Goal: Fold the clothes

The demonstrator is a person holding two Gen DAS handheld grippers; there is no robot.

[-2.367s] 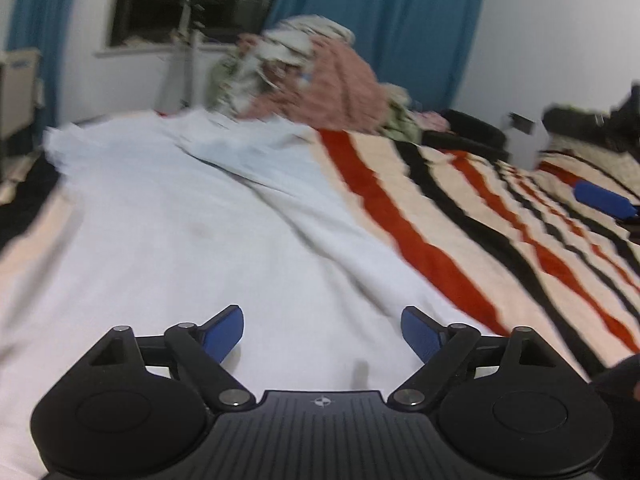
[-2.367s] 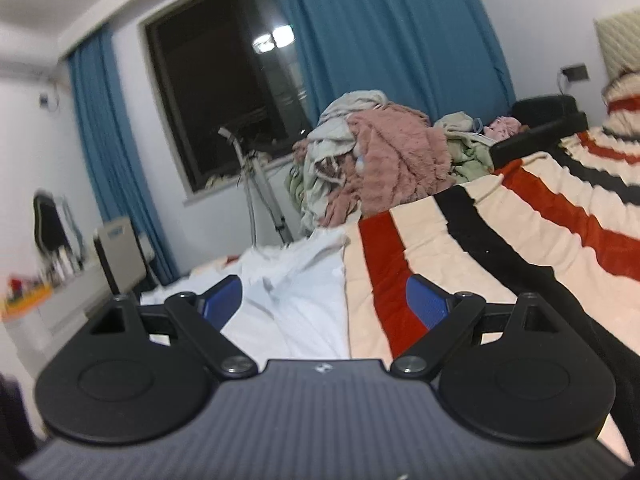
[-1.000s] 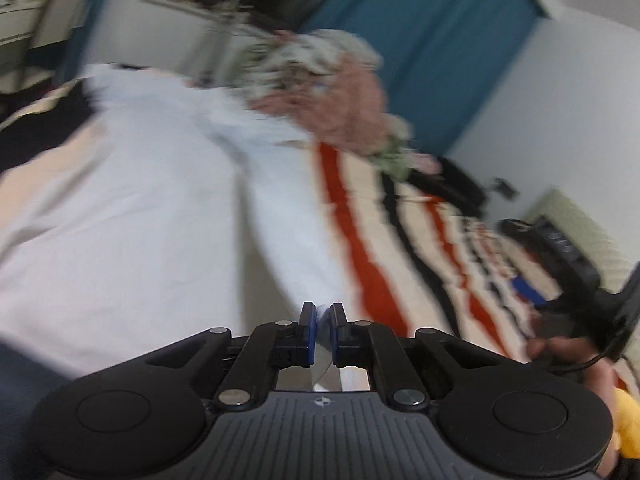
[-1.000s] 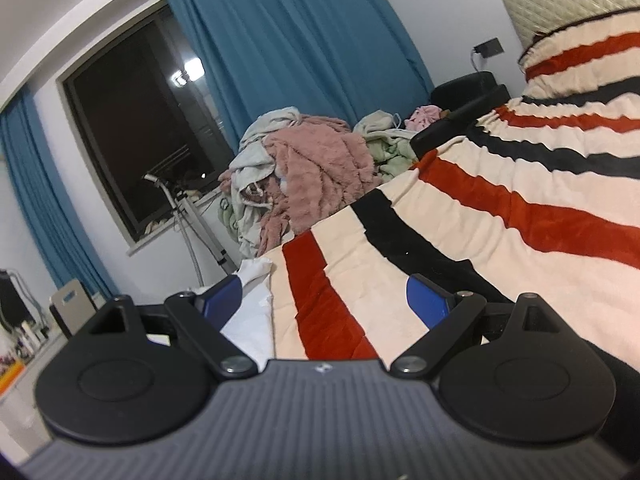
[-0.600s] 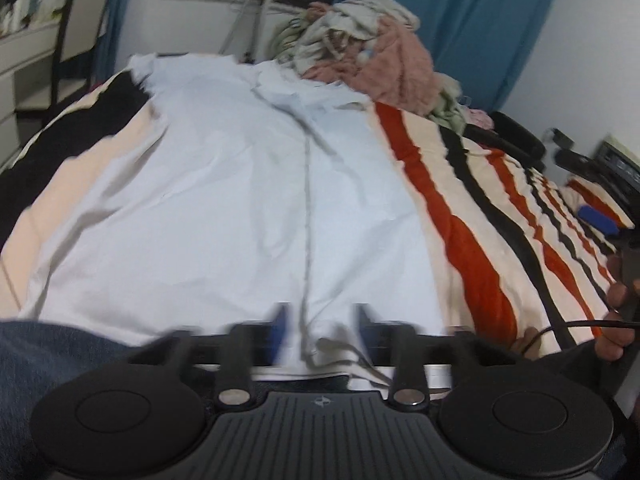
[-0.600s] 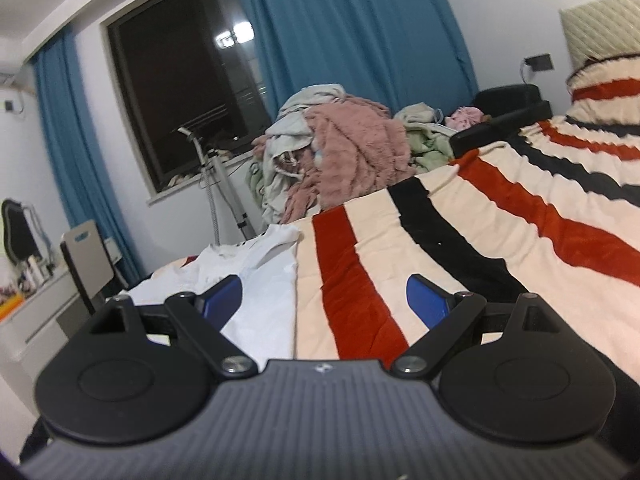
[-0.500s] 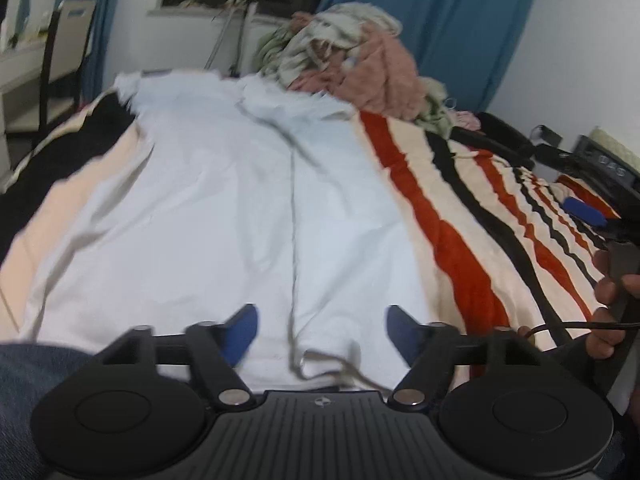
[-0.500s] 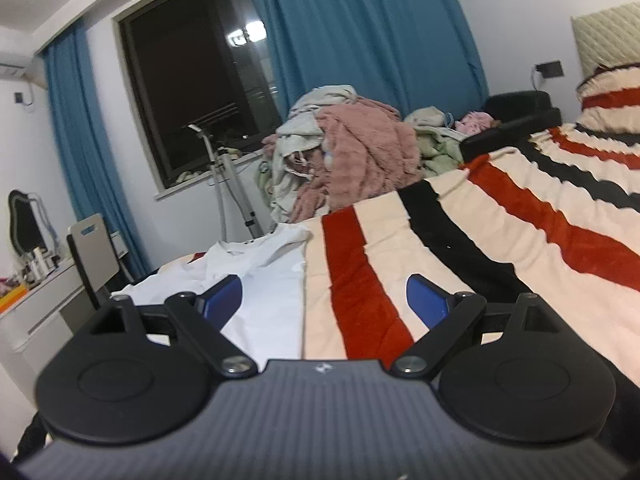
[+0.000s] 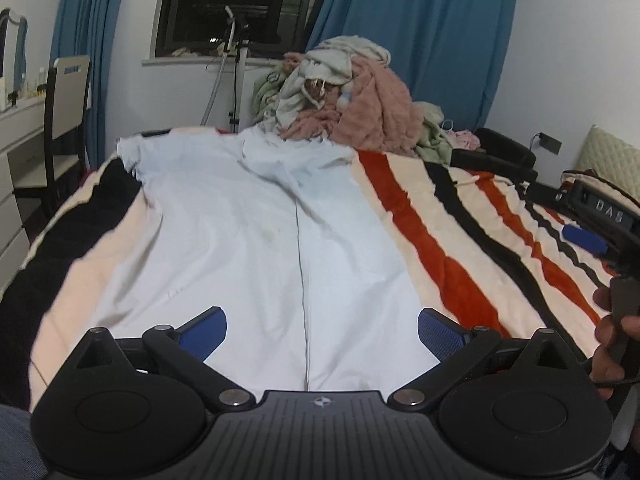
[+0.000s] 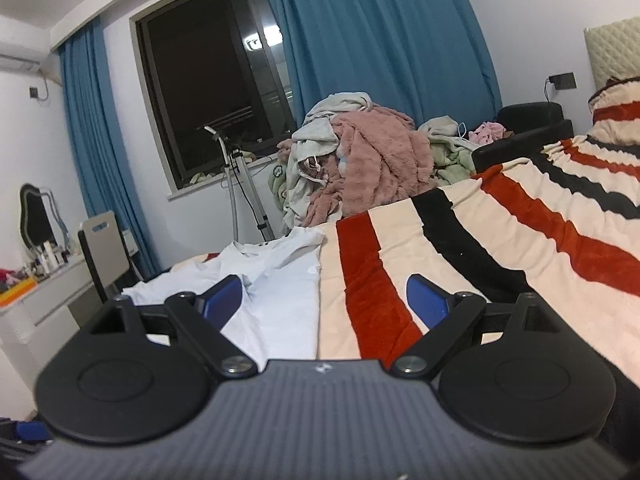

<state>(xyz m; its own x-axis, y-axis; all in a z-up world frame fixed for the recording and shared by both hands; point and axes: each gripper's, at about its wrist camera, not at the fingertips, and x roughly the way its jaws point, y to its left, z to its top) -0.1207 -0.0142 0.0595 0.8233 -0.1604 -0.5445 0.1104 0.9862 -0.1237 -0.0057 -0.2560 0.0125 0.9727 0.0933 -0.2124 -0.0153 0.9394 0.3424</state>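
A white garment (image 9: 256,248) lies spread flat on the striped blanket (image 9: 448,240) covering the bed, one side folded in along a straight edge down its middle. The left claw (image 9: 322,328) hovers over its near hem, spread wide and empty. The right claw (image 10: 324,300) is likewise released, low over the blanket just beside the garment's edge. A laundry heap (image 10: 352,160) sits beyond.

- Left gripper (image 9: 322,330): jaws spread wide, nothing between the blue pads (image 9: 204,332), level, pointing forward.
- Right gripper (image 10: 324,302): jaws spread wide, empty, level.
- Right hand (image 9: 612,344) wraps its gripper's handle.
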